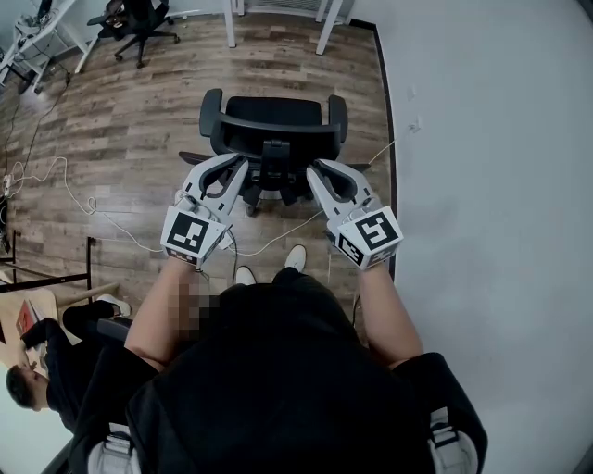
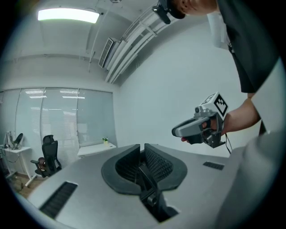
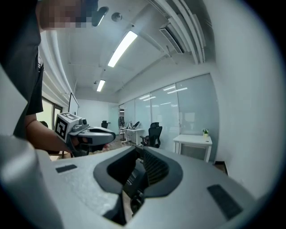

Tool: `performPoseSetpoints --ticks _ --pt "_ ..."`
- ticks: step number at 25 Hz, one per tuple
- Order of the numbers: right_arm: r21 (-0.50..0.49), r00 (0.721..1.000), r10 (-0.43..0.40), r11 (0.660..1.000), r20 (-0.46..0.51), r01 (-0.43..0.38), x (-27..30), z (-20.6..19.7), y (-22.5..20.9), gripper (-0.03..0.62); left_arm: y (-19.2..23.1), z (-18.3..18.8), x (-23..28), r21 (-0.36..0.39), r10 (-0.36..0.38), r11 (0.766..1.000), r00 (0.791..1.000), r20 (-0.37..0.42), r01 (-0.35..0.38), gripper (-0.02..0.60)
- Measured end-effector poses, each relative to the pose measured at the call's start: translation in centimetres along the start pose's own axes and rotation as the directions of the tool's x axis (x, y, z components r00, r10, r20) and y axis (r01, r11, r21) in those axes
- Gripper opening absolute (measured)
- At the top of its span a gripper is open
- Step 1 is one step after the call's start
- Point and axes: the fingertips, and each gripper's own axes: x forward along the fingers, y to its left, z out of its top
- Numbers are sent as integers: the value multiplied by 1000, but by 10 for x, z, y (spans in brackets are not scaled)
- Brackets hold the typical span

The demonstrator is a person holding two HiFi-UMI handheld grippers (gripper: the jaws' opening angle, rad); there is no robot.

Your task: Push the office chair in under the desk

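Observation:
A black office chair stands on the wood floor in front of me, its backrest toward me. Past it, at the top of the head view, rise the white legs of the desk. My left gripper points at the left side of the backrest and my right gripper at its right side; neither visibly grips the chair. In the left gripper view its jaws stand a narrow gap apart, with the right gripper beyond. In the right gripper view the jaws are also slightly apart, and a dark chair part shows through the gap.
A white wall runs close along the chair's right. White cables trail over the floor at left. Another black chair and tables stand at the far left. Someone sits at the lower left. My shoes are just behind the chair.

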Motion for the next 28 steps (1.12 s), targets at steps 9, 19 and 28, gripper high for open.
performPoseSetpoints --ticks 9,19,28 --pt "8 988 12 1000 -154 -11 9 -43 -19 85 4 -52 9 59 -79 994 979 -188 91 109" --pt "-78 916 58 992 -398 -96 16 -97 -44 179 10 -131 17 253 -177 903 838 -517 346 157" --pt "-195 792 73 952 -606 -237 26 -140 -57 192 21 -167 27 308 -180 800 696 -695 514 178"
